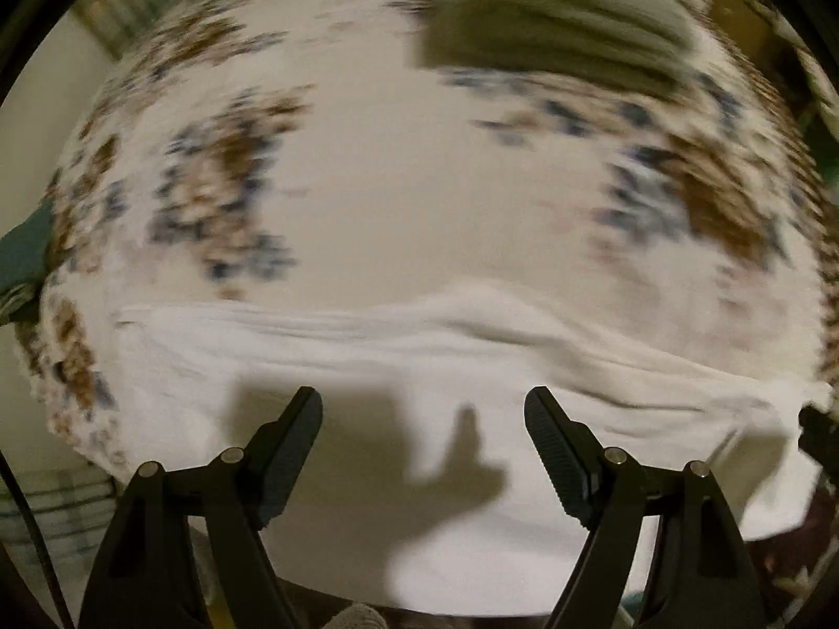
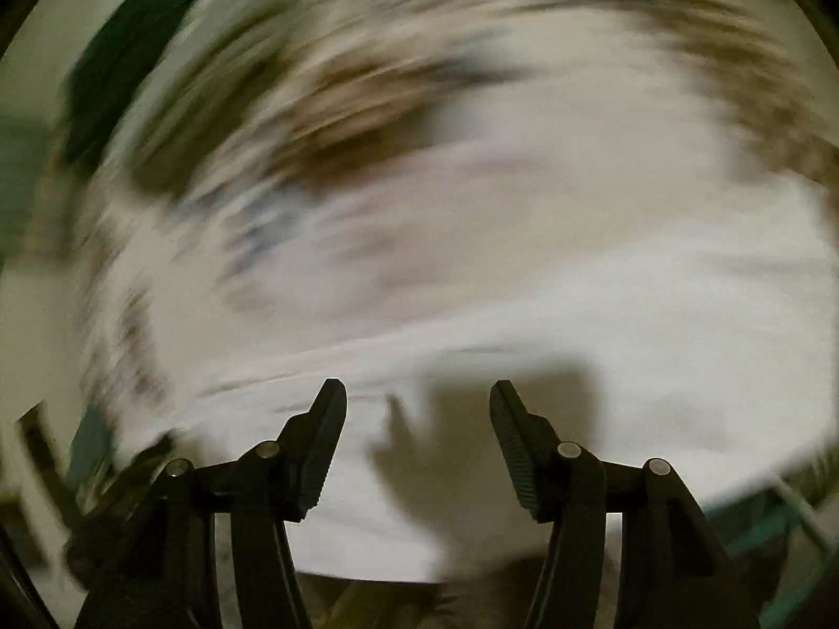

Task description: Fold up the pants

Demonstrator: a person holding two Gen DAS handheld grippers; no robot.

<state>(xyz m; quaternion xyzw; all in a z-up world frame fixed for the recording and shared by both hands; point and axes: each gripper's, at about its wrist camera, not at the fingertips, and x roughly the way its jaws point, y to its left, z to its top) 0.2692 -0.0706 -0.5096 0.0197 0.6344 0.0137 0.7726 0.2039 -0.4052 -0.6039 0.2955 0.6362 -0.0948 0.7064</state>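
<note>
- Pants [image 1: 419, 367]: white cloth, spread flat along the near edge of a bed cover [image 1: 377, 183] printed with brown and blue flowers; long folds run side to side across the near part.
- Same white pants [image 2: 603, 325] in the right wrist view, smeared by motion blur, lying across the lower half of the picture over the flowered cover [image 2: 367, 120].
- Left gripper [image 1: 423, 403]: jaws wide apart, nothing between them, pointing steeply down above the white cloth, not touching it; shadow of the gripper cast on the cloth just below the tips.
- Right gripper [image 2: 418, 398]: jaws apart, nothing clamped, hanging above the white cloth; dark shadow of it on the fabric between and beyond the tips.
- Olive-grey folded cloth [image 1: 556, 26] at the far side of the bed cover, well apart from the pants, blurred.
- Teal fabric [image 1: 23, 251] at the left edge of the bed, partly cut off by the lens rim.
- Dark green shape [image 2: 131, 57] at the upper left in the right wrist view, too blurred to identify.
- Both views streaked by blur, the right one far more heavily; fine detail of the pants' seams and waistband unreadable.
</note>
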